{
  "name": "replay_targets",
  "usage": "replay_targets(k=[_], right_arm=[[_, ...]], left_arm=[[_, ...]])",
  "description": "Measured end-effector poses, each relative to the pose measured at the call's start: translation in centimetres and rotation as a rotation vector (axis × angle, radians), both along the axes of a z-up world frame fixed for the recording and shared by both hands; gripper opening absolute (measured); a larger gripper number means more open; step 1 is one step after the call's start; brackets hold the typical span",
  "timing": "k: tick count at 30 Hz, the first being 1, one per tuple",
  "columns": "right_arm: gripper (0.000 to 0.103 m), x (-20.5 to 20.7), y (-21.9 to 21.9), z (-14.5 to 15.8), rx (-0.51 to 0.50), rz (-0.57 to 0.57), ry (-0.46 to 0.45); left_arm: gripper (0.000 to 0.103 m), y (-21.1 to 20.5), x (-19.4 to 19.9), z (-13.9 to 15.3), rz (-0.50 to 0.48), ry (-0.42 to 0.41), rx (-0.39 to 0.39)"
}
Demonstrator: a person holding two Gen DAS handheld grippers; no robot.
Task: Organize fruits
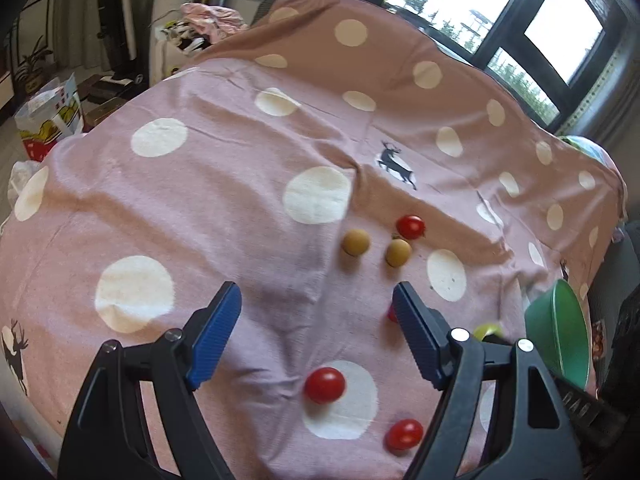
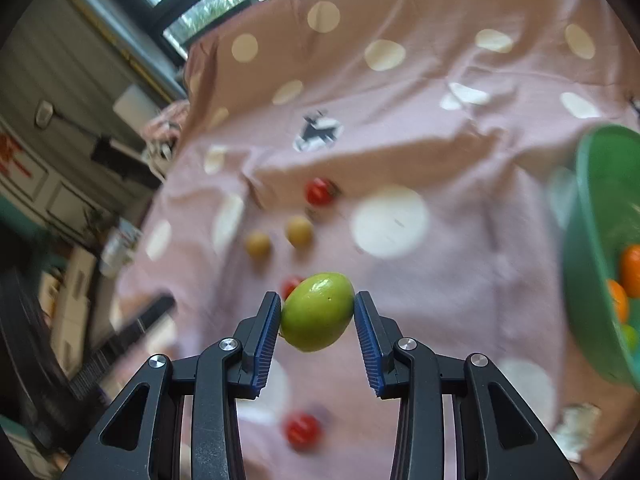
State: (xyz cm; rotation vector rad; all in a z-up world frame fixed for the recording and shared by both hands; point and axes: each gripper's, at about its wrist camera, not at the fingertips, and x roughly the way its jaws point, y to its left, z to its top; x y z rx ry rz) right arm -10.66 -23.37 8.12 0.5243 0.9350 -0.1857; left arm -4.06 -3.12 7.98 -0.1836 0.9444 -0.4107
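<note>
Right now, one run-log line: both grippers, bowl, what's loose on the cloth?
right gripper: shut on green fruit | left gripper: open, empty | green bowl: holds orange fruits | cloth: cherry tomatoes, two tan fruits

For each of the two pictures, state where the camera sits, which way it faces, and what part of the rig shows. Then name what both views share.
Left wrist: on the left gripper, looking down along open, empty blue fingers at the spotted cloth.
Right wrist: on the right gripper, angled down; its fingers clamp a green fruit, green bowl at the right edge.
Shared: two tan fruits, red tomatoes, the bowl, the deer print.
</note>
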Motion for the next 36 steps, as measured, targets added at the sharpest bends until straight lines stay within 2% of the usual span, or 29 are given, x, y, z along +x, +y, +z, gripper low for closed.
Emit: replay_targets(k=[3,4,8,10,12,15,17,19,21,23,30,36], right_arm=[[0.039,-1.4,0.0,-0.9,-0.053,0.024,0.03],[0.035,-1.7,-0.2,-1.1,-0.057,0.021,0.02],[0.035,-1.6,-0.8,-2.3,-0.034,0.058,0.063],[0.035,-1.4,-0.9,-2.8,-0.066,0.024,0.108],[0.035,-1.6,-1.1,-2.5,-0.064,0.004,0.079],[0.035,-2.2,-1.7,-1.4,-0.08,-0.041,0.023],[0.035,-2.4,-2.3,-1.3,-0.09,-0.076,0.02],[0.035,-2.6,-3.0,-1.8,-0.056,-0.099,0.036],[0.035,-2.7,-3.7,-2.4,0.019,-0.112,0.046],[0.035,-2.9,-4.4,-2.7,0.083,-0.132,0.026],[0.035,-3.0,-4.2,-2.9,0.149,-0.125,-0.002],[0.035,-3.0,-4.1,-3.0,0.148,-0.131,0.015]], left_arm=[[0.078,-1.5,-0.8,0.1,-0.048,-0.019,0.011],[0.078,-2.0,-1.0,0.2,-0.066,-0.024,0.014],[0.078,-3.1,-1.5,-0.3,-0.103,-0.025,0.034],[0.077,-3.5,-1.5,-0.7,-0.115,-0.012,0.039],[0.069,-3.9,-1.5,-0.9,-0.132,0.001,0.027],[0.067,-4.9,-2.0,-1.1,-0.176,0.014,0.0],[0.065,-5.8,-2.4,-1.4,-0.217,0.029,-0.004],[0.065,-6.6,-2.8,-1.6,-0.259,0.047,-0.016],[0.063,-7.4,-3.0,-2.0,-0.289,0.067,-0.025],[0.06,-8.1,-3.2,-2.6,-0.318,0.096,-0.026],[0.057,-9.9,-4.4,-3.3,-0.383,0.122,-0.024],[0.057,-10.8,-5.0,-3.8,-0.416,0.148,-0.019]])
